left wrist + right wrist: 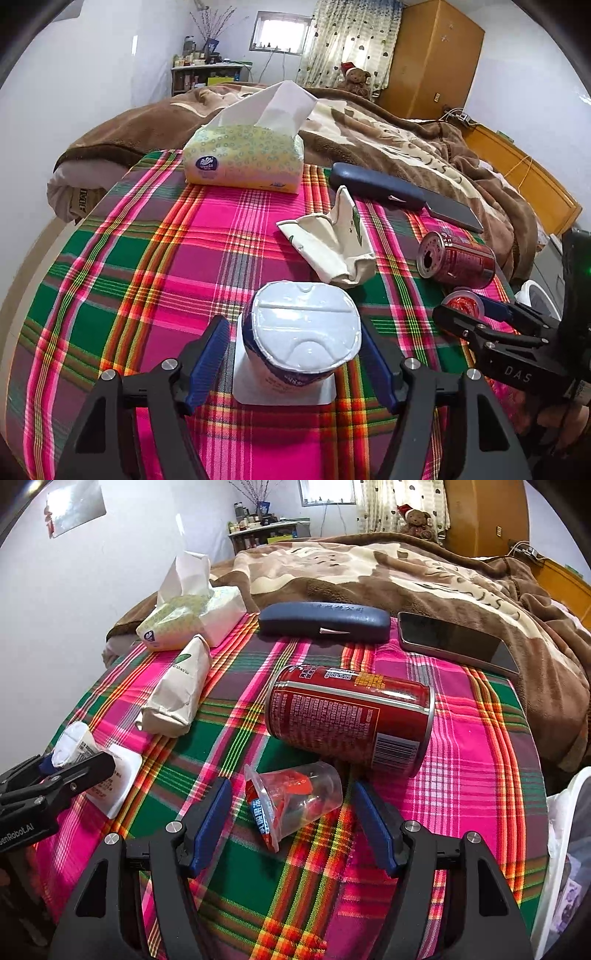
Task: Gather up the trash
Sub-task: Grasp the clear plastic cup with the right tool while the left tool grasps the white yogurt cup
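Not much collected yet as far as we can tell: all the trash is still sitting on the plaid cloth [480, 760].

Going left to right: our left gripper [291, 354] is spread wide around the upright yogurt cup [301, 332], pads on either side but not touching it. Its label is partly hidden, so we can't read it.

Next is the crumpled paper bag [177, 690], with a green leaf logo and something like "chaow".

Then our right gripper [291, 823], also wide open, sits either side of the tipped-over jelly cup [295, 797]; its peeled lid has Chinese writing.

Just behind lies the red can [347, 716], with Chinese small print and a barcode.

The tissue pack [243, 158] says Vinda; that, the glasses case [325, 622] and phone [458, 642] look like keepers.

A white bin edge [557, 834] peeks in far right.
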Action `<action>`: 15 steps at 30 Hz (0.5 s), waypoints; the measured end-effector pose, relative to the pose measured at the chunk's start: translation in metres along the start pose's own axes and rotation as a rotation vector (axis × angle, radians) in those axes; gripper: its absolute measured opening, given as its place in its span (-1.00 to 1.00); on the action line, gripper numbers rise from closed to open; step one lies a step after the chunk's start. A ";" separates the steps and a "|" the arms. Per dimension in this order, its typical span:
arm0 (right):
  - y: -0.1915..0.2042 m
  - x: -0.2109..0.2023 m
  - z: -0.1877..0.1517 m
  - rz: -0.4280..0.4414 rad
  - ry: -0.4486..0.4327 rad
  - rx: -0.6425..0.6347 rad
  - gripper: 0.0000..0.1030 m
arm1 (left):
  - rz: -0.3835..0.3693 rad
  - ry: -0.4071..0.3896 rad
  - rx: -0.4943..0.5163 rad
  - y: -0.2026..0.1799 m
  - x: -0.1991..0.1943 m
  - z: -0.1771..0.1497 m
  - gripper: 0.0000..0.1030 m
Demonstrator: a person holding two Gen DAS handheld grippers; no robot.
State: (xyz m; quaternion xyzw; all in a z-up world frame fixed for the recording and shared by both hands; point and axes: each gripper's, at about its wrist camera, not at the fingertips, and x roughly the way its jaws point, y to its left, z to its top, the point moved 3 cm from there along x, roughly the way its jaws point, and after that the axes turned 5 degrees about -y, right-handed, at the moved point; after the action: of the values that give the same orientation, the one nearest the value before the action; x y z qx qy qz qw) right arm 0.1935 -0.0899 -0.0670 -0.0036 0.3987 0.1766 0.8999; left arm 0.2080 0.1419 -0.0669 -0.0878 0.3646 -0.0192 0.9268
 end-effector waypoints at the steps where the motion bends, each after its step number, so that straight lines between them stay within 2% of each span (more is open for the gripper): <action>1: 0.000 0.000 0.000 -0.003 0.002 0.000 0.16 | -0.007 0.000 0.001 0.000 0.000 0.000 0.32; 3: 0.000 0.002 0.001 -0.005 0.004 -0.002 0.02 | -0.006 -0.002 -0.006 0.000 0.001 0.000 0.20; 5: 0.001 0.002 0.001 -0.004 0.004 -0.003 0.02 | -0.007 0.006 -0.012 0.000 0.003 0.000 0.11; 15: -0.001 -0.002 -0.001 -0.001 -0.002 0.013 0.01 | -0.002 -0.001 -0.012 -0.001 0.001 -0.001 0.10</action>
State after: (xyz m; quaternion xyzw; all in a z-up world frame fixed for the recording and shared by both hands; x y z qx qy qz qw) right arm 0.1925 -0.0918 -0.0663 0.0023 0.3987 0.1735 0.9005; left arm 0.2086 0.1411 -0.0683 -0.0938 0.3642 -0.0178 0.9264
